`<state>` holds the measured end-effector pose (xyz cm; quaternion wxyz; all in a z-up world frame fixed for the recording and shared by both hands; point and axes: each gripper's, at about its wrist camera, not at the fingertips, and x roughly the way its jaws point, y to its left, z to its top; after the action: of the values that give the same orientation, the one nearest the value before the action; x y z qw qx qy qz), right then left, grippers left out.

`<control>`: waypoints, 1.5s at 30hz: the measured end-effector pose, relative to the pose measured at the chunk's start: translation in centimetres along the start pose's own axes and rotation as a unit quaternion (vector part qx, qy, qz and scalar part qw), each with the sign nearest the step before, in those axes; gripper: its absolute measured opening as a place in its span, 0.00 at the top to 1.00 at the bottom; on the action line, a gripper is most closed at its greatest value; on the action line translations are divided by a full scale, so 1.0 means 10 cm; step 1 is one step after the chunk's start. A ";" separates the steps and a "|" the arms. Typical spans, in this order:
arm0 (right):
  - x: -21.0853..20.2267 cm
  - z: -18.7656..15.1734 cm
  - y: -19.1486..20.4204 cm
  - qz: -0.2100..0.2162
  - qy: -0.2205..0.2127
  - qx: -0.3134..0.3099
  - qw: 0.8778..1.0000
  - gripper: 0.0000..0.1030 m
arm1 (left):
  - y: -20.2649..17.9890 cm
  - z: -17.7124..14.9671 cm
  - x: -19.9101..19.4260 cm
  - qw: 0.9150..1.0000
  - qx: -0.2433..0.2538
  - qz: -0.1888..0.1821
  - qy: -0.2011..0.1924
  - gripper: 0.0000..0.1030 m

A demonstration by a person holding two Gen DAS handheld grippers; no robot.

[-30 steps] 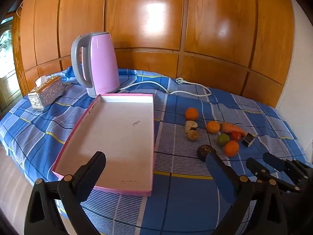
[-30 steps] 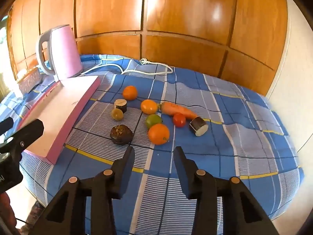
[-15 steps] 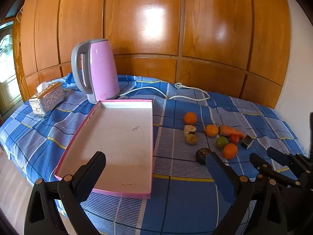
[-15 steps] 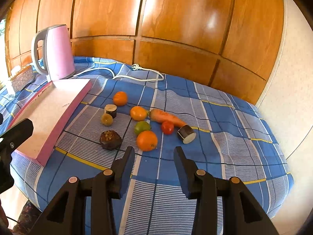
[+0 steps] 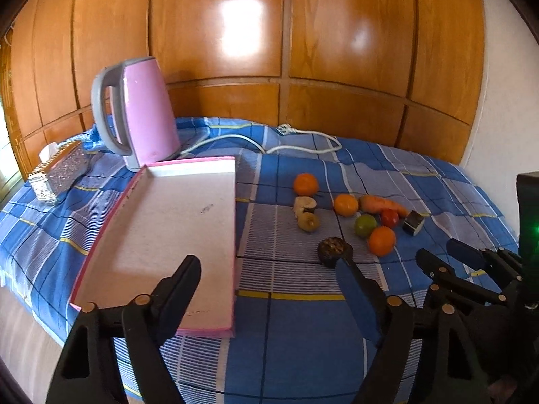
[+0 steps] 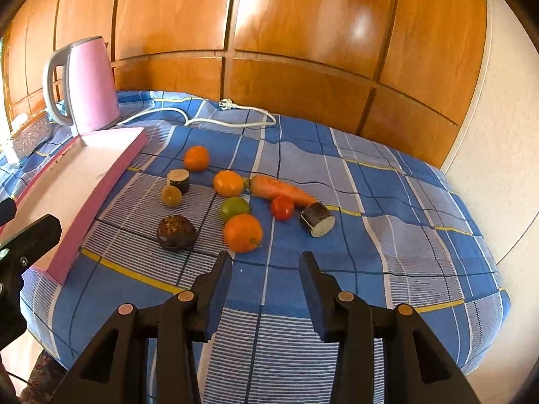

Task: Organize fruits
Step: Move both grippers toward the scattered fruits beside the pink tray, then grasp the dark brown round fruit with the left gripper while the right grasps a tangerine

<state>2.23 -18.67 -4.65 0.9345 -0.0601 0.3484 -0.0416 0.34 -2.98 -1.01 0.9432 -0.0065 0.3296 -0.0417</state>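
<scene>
Fruits and vegetables lie grouped on the blue plaid cloth: a near orange (image 6: 243, 232), a green lime (image 6: 234, 208), a red tomato (image 6: 282, 207), a carrot (image 6: 281, 190), two more oranges (image 6: 228, 183) (image 6: 196, 158), a dark brown passion fruit (image 6: 176, 233), a small yellow-green fruit (image 6: 171, 196) and two cut dark-skinned pieces (image 6: 317, 223) (image 6: 179, 180). An empty pink-rimmed white tray (image 5: 175, 232) lies left of them. My right gripper (image 6: 266, 266) is open and empty, just short of the near orange. My left gripper (image 5: 266, 269) is wide open and empty over the tray's near right edge.
A pink electric kettle (image 5: 141, 114) stands behind the tray, its white cord (image 5: 303, 141) running across the back of the cloth. A glittery tissue box (image 5: 57, 175) sits at far left. Wooden panels back the table; a white wall is at the right.
Both grippers drew back and rose, then the right one came in closer to the near orange. Nothing was grasped; the fruits have not moved.
</scene>
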 end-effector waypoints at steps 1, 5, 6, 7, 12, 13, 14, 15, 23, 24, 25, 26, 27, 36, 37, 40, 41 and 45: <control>0.02 -0.01 -0.01 -0.001 0.003 0.001 1.000 0.59 | -0.01 0.00 0.01 1.000 0.000 -0.004 0.002 0.23; 0.11 -0.03 -0.07 -0.002 0.014 0.008 1.000 0.59 | -0.08 -0.03 0.12 1.000 0.011 -0.015 0.022 0.34; 0.13 -0.04 -0.08 -0.003 0.016 0.010 1.000 0.59 | -0.09 -0.03 0.15 0.999 0.012 -0.019 0.026 0.36; 0.16 -0.04 -0.10 -0.003 0.020 0.012 1.000 0.59 | -0.11 -0.04 0.18 0.999 0.014 -0.023 0.033 0.40; 0.28 -0.08 -0.19 -0.002 0.034 0.024 0.999 0.59 | -0.20 -0.06 0.34 0.997 0.022 -0.039 0.062 0.62; 0.31 -0.09 -0.22 -0.002 0.039 0.027 0.999 0.59 | -0.22 -0.07 0.38 0.996 0.026 -0.041 0.068 0.65; 0.34 -0.09 -0.24 -0.002 0.042 0.030 0.999 0.59 | -0.25 -0.07 0.43 0.996 0.029 -0.046 0.077 0.67; 0.36 -0.10 -0.26 -0.003 0.046 0.032 0.998 0.59 | -0.27 -0.07 0.46 0.995 0.030 -0.050 0.083 0.68; 0.56 -0.09 -0.60 0.012 0.061 0.072 0.995 0.59 | -0.42 -0.02 0.82 0.988 0.036 -0.067 0.135 0.71; 0.58 -0.08 -0.66 0.023 0.061 0.080 0.995 0.59 | -0.43 -0.02 0.86 0.987 0.035 -0.067 0.140 0.71; 0.60 -0.07 -0.69 0.028 0.060 0.083 0.994 0.59 | -0.45 -0.01 0.89 0.987 0.032 -0.068 0.145 0.71; 0.61 -0.06 -0.72 0.034 0.059 0.087 0.994 0.59 | -0.46 0.00 0.93 0.986 0.028 -0.069 0.149 0.71; 0.62 -0.04 -0.74 0.038 0.058 0.088 0.994 0.59 | -0.46 0.02 0.95 0.986 0.025 -0.071 0.151 0.71; 0.76 0.04 -0.91 0.143 0.060 0.116 0.981 0.59 | -0.60 0.16 1.25 0.979 0.016 -0.092 0.180 0.70; 0.77 0.05 -0.87 0.158 0.059 0.106 0.980 0.59 | -0.60 0.19 1.28 0.979 0.016 -0.091 0.180 0.65; 0.81 0.09 -0.79 0.197 0.069 0.095 0.973 0.59 | -0.60 0.23 1.35 0.979 0.007 -0.091 0.182 0.59; 0.81 0.10 -0.78 0.204 0.070 0.093 0.972 0.59 | -0.59 0.26 1.37 0.979 0.003 -0.095 0.182 0.59; 0.80 0.16 -0.74 0.225 0.065 0.082 0.969 0.59 | -0.57 0.29 1.40 0.978 -0.008 -0.103 0.180 0.55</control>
<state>9.01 -26.77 -7.62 0.8972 0.0997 0.4079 0.1370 12.60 -9.84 -7.19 0.8588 -0.0404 0.4922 -0.1365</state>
